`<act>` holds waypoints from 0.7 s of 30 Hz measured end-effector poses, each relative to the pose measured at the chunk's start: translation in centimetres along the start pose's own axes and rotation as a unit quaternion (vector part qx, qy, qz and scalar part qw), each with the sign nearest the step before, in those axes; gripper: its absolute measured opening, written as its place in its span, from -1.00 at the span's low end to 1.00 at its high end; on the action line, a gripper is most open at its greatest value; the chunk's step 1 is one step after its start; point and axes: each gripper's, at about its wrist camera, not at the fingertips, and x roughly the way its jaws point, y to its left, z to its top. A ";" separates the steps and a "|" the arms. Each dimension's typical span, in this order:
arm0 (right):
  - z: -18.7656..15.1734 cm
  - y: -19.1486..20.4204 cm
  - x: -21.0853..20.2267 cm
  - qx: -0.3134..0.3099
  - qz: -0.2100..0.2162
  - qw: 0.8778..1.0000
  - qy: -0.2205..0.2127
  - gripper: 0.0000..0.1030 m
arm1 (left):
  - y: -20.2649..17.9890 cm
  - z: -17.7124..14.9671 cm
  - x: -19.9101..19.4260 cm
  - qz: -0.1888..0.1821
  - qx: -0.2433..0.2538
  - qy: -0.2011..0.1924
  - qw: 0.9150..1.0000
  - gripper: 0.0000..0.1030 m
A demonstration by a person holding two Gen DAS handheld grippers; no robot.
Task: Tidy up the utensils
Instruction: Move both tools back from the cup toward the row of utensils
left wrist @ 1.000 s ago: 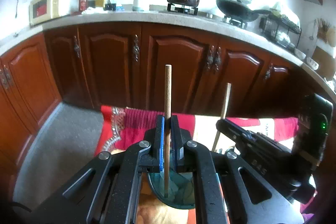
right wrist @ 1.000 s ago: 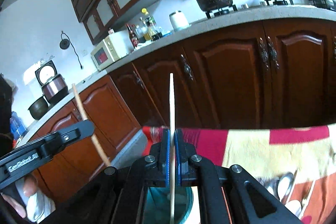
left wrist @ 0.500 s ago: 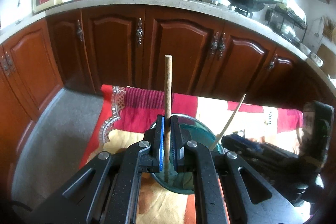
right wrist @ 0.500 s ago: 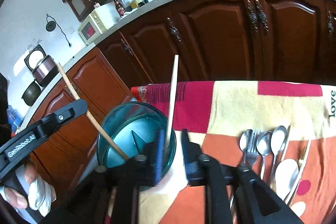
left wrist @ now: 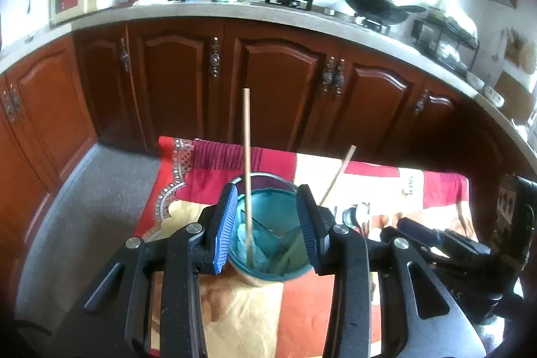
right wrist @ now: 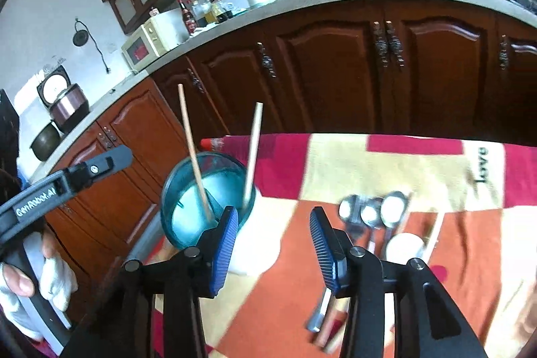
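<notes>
A teal utensil holder (left wrist: 268, 234) (right wrist: 201, 190) stands on the patterned cloth. Two wooden chopsticks stand in it: one upright (left wrist: 247, 163) (right wrist: 196, 156), the other leaning (left wrist: 337, 175) (right wrist: 252, 153). My left gripper (left wrist: 266, 223) is open, its blue pads on either side of the holder's rim, touching neither chopstick. My right gripper (right wrist: 273, 235) is open and empty, just right of the holder. Spoons and a fork (right wrist: 372, 213) lie on the cloth beyond the right gripper.
The red, orange and cream cloth (right wrist: 386, 163) covers the table, with its far edge close behind the holder. Dark wooden cabinets (left wrist: 268, 83) and a counter with pots and a microwave stand behind. The right gripper's body (left wrist: 470, 254) shows at the left wrist view's right.
Both grippers have opened and let go of their chopsticks, which now stand in the teal holder. The right gripper has shifted right, toward the spoons.
</notes>
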 end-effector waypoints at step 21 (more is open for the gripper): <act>-6.5 -10.6 -3.4 0.081 -0.088 0.992 0.050 -0.08 | -8.6 -6.7 2.1 -0.056 0.067 0.080 0.993 -0.29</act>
